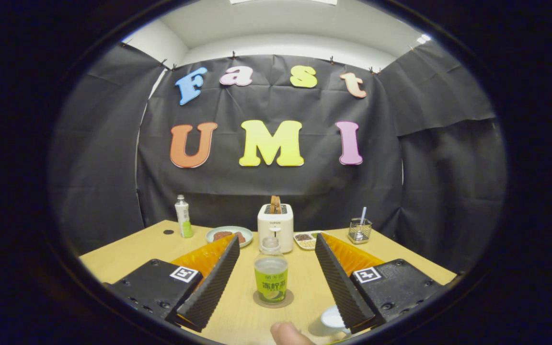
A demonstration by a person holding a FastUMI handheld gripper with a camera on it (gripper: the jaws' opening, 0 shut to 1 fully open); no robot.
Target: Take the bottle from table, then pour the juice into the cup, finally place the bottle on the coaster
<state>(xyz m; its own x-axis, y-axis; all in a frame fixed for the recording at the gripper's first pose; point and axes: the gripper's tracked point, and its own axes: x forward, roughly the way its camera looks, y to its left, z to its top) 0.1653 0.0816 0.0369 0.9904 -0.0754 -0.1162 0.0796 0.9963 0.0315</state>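
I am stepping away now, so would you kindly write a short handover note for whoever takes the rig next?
Gripper: open, fingers wide apart, touching nothing.
Bottle: upright on the round coaster, between the fingers, no cap visible on it.
Cup: white, on the table near one finger, partly hidden; contents cannot be judged.
Done: the bottle sits on the coaster. Whether juice was poured cannot be told.
Left: check the cup; if it holds juice, only back the gripper away.

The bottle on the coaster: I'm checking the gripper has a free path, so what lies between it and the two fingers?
In the gripper view, only bare table; the open gripper flanks the bottle on its coaster, touching nothing.
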